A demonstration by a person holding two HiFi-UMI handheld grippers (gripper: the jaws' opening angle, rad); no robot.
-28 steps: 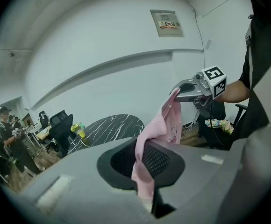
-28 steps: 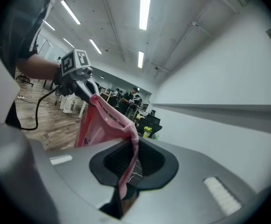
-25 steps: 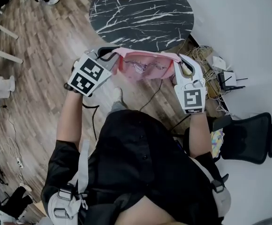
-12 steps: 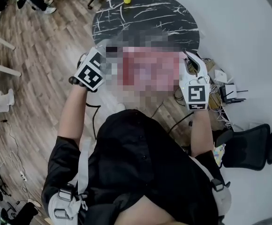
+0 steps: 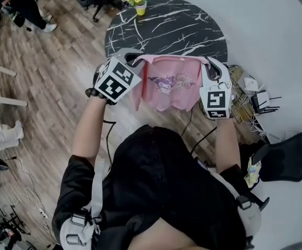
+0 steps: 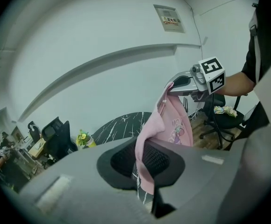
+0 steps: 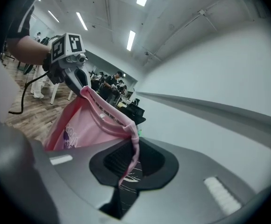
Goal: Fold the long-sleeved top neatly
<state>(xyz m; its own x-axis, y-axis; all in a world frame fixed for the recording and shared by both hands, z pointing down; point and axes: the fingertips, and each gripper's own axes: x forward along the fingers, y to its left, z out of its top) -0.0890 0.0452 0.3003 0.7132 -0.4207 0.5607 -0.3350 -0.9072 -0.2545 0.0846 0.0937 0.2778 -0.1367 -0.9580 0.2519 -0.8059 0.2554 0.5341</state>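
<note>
The left gripper (image 6: 144, 174) and the right gripper (image 7: 125, 171) each have their jaws pinched tight on an upper corner of the pink top (image 5: 171, 85). The top hangs stretched between them in mid-air at the centre of the head view, just short of the dark marbled tabletop (image 5: 164, 27) in the upper middle. The sleeves are hard to make out; they may be tucked behind. The step in hand looks like bringing the top to the tabletop. Next it needs lowering flat and spreading smooth, both corners level, before any fold.
</note>
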